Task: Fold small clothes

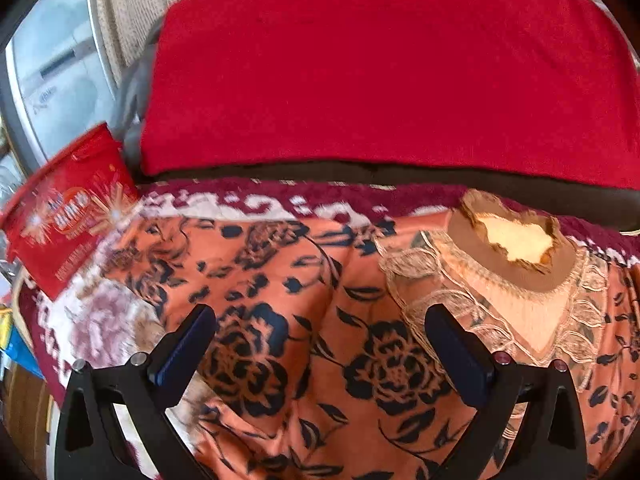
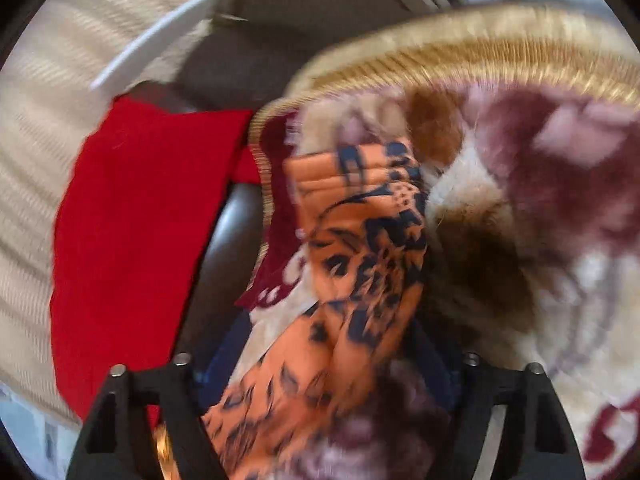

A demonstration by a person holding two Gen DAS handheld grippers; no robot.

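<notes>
1. The right gripper (image 2: 320, 376) seemingly clenched a bunched edge of the orange floral garment (image 2: 360, 248); blur hid the pads.
2. The left gripper (image 1: 320, 344) hung released above the garment spread on the plush blanket (image 1: 96, 320).
3. Beyond lay a red cloth (image 1: 360, 72); a loose pinch might slip, spoiling the fold.

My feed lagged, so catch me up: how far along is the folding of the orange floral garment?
Done: nothing looks folded. The orange floral garment lies spread on the plush blanket, its lace neckline showing.
In hand: the left gripper hangs open above it. A bunch of its cloth sits between the right gripper's fingers; the blur hides whether they grip.
Left: every fold.
</notes>
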